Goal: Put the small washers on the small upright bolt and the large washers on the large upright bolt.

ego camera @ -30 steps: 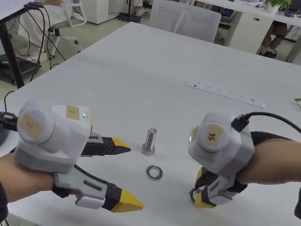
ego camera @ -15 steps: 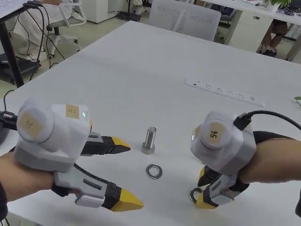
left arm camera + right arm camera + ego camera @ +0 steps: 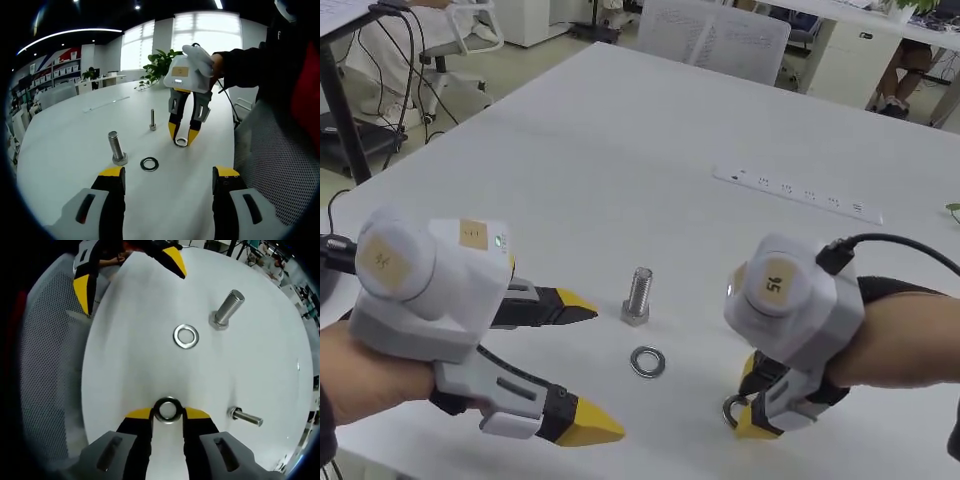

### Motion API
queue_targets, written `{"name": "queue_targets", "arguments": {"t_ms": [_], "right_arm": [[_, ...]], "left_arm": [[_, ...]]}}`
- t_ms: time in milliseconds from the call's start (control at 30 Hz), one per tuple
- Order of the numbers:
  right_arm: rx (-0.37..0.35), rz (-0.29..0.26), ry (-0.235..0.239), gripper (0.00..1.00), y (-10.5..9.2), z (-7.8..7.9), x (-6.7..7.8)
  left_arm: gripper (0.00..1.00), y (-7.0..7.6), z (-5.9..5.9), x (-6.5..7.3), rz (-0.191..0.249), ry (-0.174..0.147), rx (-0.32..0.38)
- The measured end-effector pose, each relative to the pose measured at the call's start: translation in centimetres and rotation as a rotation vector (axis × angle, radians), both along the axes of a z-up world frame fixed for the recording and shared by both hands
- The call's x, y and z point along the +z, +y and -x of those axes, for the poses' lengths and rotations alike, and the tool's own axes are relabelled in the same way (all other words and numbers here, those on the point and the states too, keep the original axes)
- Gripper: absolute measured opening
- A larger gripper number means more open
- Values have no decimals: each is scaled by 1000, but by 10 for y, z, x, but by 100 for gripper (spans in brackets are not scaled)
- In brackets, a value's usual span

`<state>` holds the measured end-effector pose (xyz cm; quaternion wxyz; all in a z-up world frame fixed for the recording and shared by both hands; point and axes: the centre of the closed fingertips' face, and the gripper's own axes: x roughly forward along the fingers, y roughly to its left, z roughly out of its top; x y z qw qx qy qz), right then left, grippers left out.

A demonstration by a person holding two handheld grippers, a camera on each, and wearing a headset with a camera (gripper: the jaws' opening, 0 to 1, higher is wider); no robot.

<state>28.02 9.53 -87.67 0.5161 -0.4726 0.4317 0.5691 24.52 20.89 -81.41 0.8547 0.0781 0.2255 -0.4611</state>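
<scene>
- The right gripper (image 3: 182, 136) had its jaws drawn in to a narrow gap, pinching a washer (image 3: 167, 401) by the rim. This flat, bright steel ring lay nearly level, its hole facing the table (image 3: 620, 150).
- Governing relation: in the right gripper view, the small bolt (image 3: 245, 416) stood near the jaw tips, just to their right. The large bolt (image 3: 227, 307) stood well ahead and to the right, beyond a loose washer (image 3: 186, 336) lying flat on the table.
- Both bolts stood head down with the threaded shank up, so each long axis ran vertically. A ring would probably have to descend from above, with its hole centred over the shank tip.
- Whether the held washer was of the small or the large kind could not be settled.
- The left gripper (image 3: 598, 370) had its jaws spread wide and held nothing. It was the nearer tool to the large bolt and the loose washer.
- The table was smooth, matt and white. The thin, hard washers looked liable to slip in a pinch.
</scene>
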Motion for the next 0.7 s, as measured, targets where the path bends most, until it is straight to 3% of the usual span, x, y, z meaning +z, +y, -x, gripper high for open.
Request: {"name": "queue_targets", "arguments": {"t_ms": [700], "right_arm": [[23,-12,-28,24,7,-6,18]], "left_arm": [[70,1,-1,2,7,-6,6]]}}
